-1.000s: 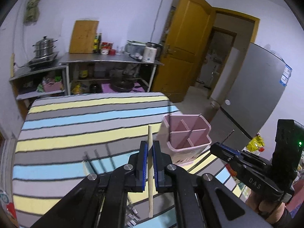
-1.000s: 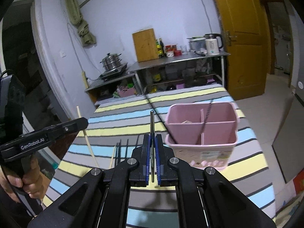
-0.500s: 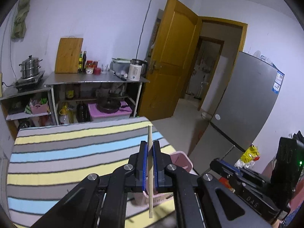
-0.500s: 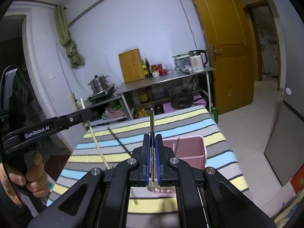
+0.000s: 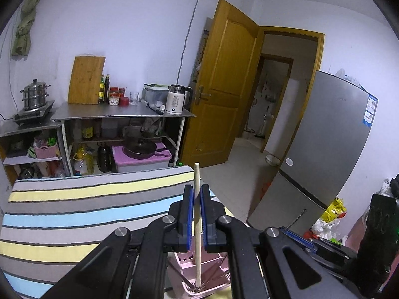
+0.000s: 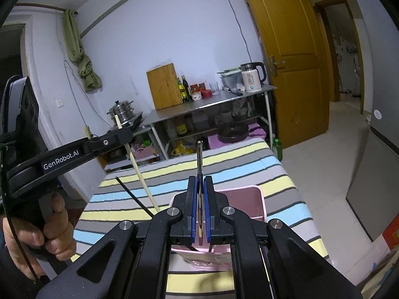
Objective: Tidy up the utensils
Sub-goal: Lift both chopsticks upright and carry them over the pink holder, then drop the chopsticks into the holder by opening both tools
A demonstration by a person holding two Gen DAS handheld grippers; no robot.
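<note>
The left gripper (image 5: 196,194) is clamped tight on a pale wooden chopstick (image 5: 197,226), held upright, its lower end dipping into the pink utensil caddy (image 5: 199,261) just below the jaws. Over on the right, the right gripper (image 6: 200,186) pinches a thin dark metal utensil (image 6: 199,159), also upright, right above the same caddy (image 6: 249,201). The caddy sits at the near right end of the striped tablecloth (image 6: 224,164). A black chopstick (image 6: 134,194) slants in the air left of it. A hand (image 6: 49,229) grips the left tool's handle.
</note>
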